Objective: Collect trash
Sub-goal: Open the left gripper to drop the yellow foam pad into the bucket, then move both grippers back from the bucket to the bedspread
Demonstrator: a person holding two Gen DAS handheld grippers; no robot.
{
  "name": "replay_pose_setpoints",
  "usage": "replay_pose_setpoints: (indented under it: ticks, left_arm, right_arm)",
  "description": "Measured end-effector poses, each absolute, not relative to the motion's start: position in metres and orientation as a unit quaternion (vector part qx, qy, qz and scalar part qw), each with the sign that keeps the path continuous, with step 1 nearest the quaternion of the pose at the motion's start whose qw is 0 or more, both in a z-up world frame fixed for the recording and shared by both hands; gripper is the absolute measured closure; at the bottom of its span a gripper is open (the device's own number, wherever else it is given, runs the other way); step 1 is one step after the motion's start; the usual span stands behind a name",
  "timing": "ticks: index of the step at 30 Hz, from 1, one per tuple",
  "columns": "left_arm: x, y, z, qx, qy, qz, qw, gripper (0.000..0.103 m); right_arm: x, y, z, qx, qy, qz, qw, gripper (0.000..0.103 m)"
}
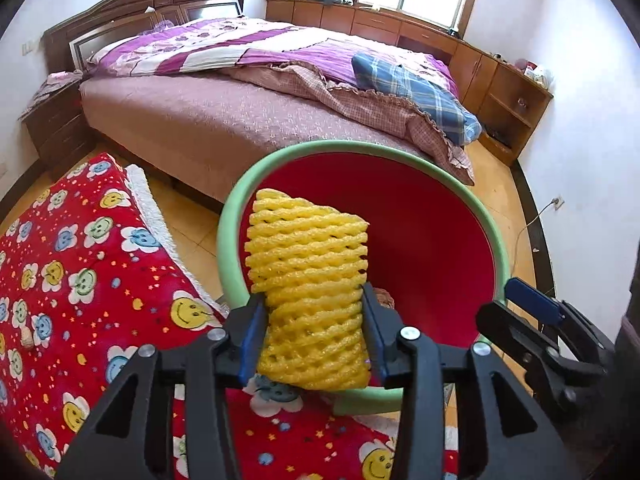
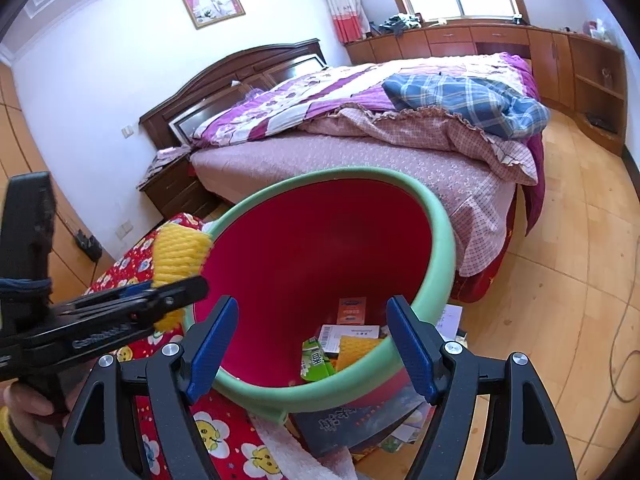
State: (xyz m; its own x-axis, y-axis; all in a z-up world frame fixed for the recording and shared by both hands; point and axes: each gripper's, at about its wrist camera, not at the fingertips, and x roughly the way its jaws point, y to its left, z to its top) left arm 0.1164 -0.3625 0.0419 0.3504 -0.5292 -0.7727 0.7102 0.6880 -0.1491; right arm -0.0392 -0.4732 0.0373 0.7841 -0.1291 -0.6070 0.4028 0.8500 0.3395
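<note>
A yellow foam fruit net [image 1: 308,248] stands upright between the pads of my left gripper [image 1: 311,300], which is shut on its lower half. The net hangs at the left rim of a tilted bin [image 1: 240,200], green outside and red inside, whose mouth faces me. In the right wrist view the left gripper [image 2: 176,292] and net [image 2: 180,248] sit at the bin's [image 2: 440,232] left edge. My right gripper [image 2: 312,304] is open, its fingers straddling the near rim. Inside lie a green carton [image 2: 314,360], small boxes [image 2: 352,310] and another yellow net piece [image 2: 354,348].
A red smiley-face blanket [image 1: 80,280] lies left of and under the bin. Books and papers [image 2: 360,420] sit on the wooden floor below it. A large bed [image 1: 200,120] stands behind, a nightstand [image 1: 56,128] to its left. A cable [image 2: 624,320] runs along the floor at right.
</note>
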Motion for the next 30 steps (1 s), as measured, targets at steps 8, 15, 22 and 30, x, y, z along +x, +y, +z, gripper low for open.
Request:
replay_pose_setpoints:
  ticks: [8, 15, 22, 30]
  left_arm:
    - [0.110, -0.356, 0.049, 0.105, 0.406, -0.378, 0.826, 0.032]
    - [0.104, -0.339, 0.058, 0.090, 0.406, -0.374, 0.829, 0.032]
    - [0.091, -0.299, 0.070, 0.067, 0.403, -0.340, 0.847, 0.032]
    - [0.073, -0.248, 0.086, 0.069, 0.380, -0.273, 0.881, 0.032]
  right_arm:
    - [-0.051, -0.472, 0.041, 0.241, 0.289, -0.154, 0.913, 0.026]
    - [-0.061, -0.457, 0.053, 0.237, 0.281, -0.148, 0.918, 0.026]
    - [-0.071, -0.437, 0.070, 0.232, 0.267, -0.139, 0.925, 0.026]
    - [-0.072, -0.401, 0.082, 0.223, 0.265, -0.112, 0.932, 0.026]
